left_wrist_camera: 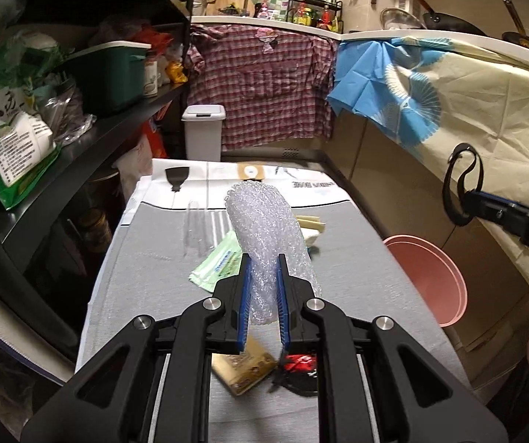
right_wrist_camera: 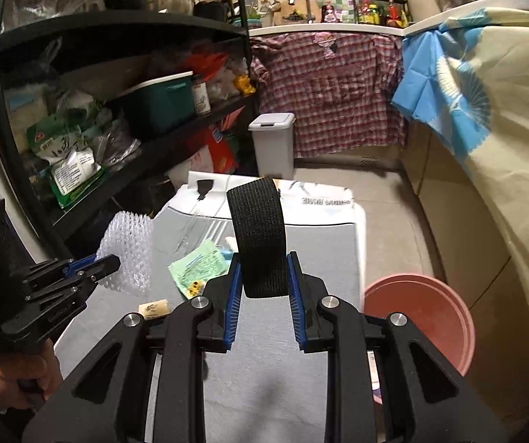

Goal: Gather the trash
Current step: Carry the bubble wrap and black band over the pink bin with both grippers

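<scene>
- I'm working over the grey-covered table (left_wrist_camera: 161, 288), which runs away from me toward the kitchen counter, with dark shelving along its left side.
- The pink basin (right_wrist_camera: 426, 321) sits low, just off the table's right edge. The white lidded bin (right_wrist_camera: 272, 140) stands beyond the far end. Either could take the trash; I judge the basin the handier one.
- My left gripper (left_wrist_camera: 263, 262) is clamped on a sheet of bubble wrap (left_wrist_camera: 264, 229). The wrap stands up and forward out of the jaws, its long axis along the fingers, free end toward the far end of the table, clear of the surface.
- My right gripper (right_wrist_camera: 264, 262) is clamped on a black elastic strap (right_wrist_camera: 258, 236). The loop sticks up between the pads, long axis along the fingers too, its top bending away from me.
- Step in hand, as I read it: both pieces picked and held above the table, ready to be carried to a container.
- Next move calls for swinging each load over an opening before letting go; the wrap is light and springy, so I'd release it low.
- Still lying on the table: a green paper packet (right_wrist_camera: 199, 267), a gold wrapper (left_wrist_camera: 244, 369), a red-and-black wrapper (left_wrist_camera: 299, 367).
</scene>
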A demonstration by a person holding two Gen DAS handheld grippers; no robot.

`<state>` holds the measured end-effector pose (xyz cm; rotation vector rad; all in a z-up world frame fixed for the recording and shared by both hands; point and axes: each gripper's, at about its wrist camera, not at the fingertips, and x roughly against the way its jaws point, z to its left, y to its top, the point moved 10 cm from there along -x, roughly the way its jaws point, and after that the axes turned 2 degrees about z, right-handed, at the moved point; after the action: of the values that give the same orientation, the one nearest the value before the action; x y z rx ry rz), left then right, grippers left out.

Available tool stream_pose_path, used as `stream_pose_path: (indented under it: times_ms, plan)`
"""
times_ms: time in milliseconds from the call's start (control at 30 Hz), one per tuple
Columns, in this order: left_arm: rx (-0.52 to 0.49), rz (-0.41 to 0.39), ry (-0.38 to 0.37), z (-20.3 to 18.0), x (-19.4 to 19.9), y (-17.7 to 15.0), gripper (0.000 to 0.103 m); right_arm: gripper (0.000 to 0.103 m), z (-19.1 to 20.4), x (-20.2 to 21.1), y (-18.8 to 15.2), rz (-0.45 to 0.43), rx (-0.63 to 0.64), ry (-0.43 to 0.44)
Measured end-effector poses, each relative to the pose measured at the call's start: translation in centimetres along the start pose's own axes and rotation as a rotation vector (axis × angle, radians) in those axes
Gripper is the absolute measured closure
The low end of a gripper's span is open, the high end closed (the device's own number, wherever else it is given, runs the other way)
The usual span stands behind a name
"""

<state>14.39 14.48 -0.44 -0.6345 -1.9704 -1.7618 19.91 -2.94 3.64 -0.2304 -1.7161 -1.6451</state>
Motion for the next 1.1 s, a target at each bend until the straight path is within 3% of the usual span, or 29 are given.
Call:
stream_pose_path:
  times_ms: [467,700,1100]
  plan:
    - [-0.046,0.015,-0.059,-5.6,-0.6,-0.2,0.090,0.079,-9.8,4.9,1.4,-0.041,-0.052,-0.114]
    - [-0.059,0.031,-0.089,-8.6,-1.1,-0.4,0.090,0.079,-15.1,3.9,0.1,-0.017,-0.147,-0.164]
    - [-0.097,0.054,-0.136,-14.8,-4.7,0.1,0.090,0.079,-20.2,2.2,-1.5,0.007,-0.218,-0.210]
